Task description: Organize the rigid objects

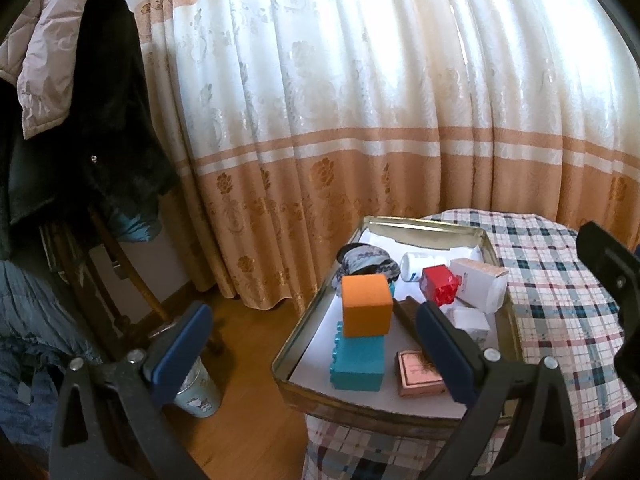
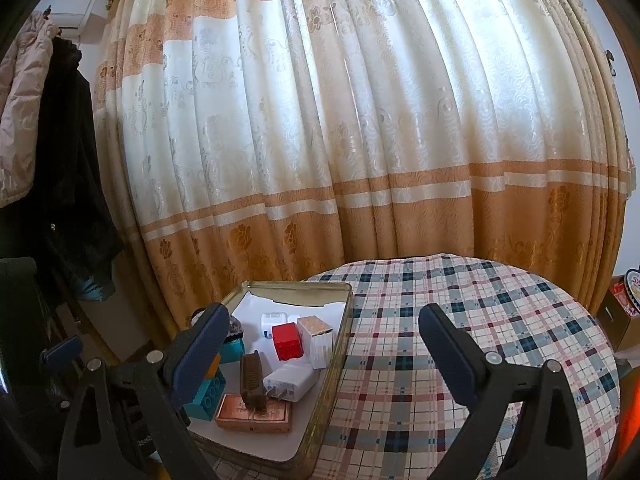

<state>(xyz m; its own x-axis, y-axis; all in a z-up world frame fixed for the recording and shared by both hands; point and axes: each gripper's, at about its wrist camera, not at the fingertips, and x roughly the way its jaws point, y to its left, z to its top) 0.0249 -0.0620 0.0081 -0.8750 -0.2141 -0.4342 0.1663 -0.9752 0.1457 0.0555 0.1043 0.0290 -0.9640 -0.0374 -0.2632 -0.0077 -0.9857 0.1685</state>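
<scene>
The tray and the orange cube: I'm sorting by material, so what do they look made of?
The tray looks like thin metal, probably tin: its rim and inner wall have a dull gold shine and reflect light. The orange cube looks matte, with soft edges and no glare, so probably foam or rubbery plastic; that stays uncertain.

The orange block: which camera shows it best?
The left wrist view: the orange block shows whole there, on the teal block. In the right wrist view, a finger of the hand-held gripper hides it except a sliver.

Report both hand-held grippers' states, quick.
Left hand-held gripper: open, holding nothing, raised over the tin tray's near left edge.
Right hand-held gripper: open, holding nothing.
</scene>
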